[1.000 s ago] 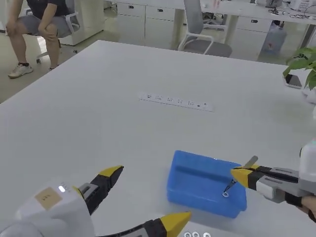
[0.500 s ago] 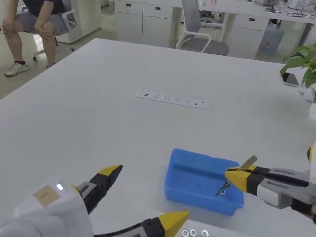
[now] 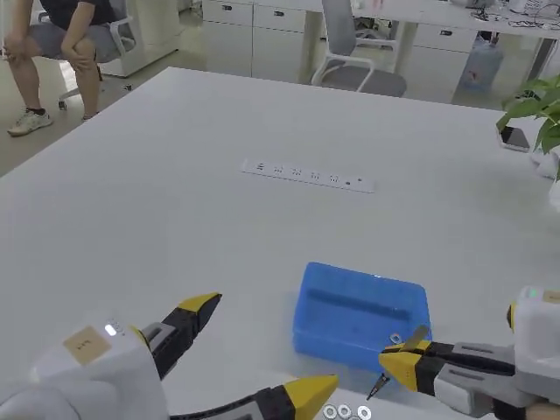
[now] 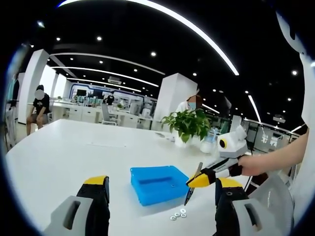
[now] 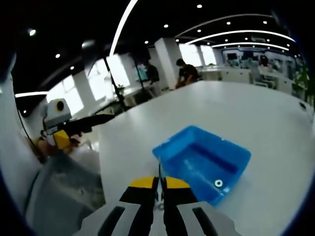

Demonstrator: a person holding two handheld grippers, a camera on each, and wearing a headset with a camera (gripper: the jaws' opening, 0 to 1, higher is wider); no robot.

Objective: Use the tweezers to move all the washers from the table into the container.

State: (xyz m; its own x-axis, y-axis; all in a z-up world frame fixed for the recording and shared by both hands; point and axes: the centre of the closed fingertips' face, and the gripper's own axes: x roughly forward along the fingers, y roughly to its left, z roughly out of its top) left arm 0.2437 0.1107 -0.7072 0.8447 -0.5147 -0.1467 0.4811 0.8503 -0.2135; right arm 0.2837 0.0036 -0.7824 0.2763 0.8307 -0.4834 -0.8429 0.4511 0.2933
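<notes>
The left gripper [image 3: 254, 350] sits at the lower left of the head view. Its yellow-tipped jaws are spread wide with nothing between them, and the left gripper view confirms the wide gap. The right gripper [image 3: 398, 363] enters from the lower right. In the right gripper view its jaws are pressed together on the tweezers [image 5: 159, 173], which run forward from between the tips. The tweezers point down and to the left, with their tip just outside the near wall of the blue container [image 3: 359, 302]. Whether the tip touches the white table [image 3: 175, 192] cannot be told. Three washers [image 3: 346, 412] lie in a close row on the table, just in front of the container and near the tweezer tip but apart from it. One washer [image 3: 395, 339] lies inside the container, close to its near right corner. A power strip [image 3: 308, 177] lies flat further back on the table, well apart from the work. A potted plant [image 3: 534, 109] stands at the right edge.
</notes>
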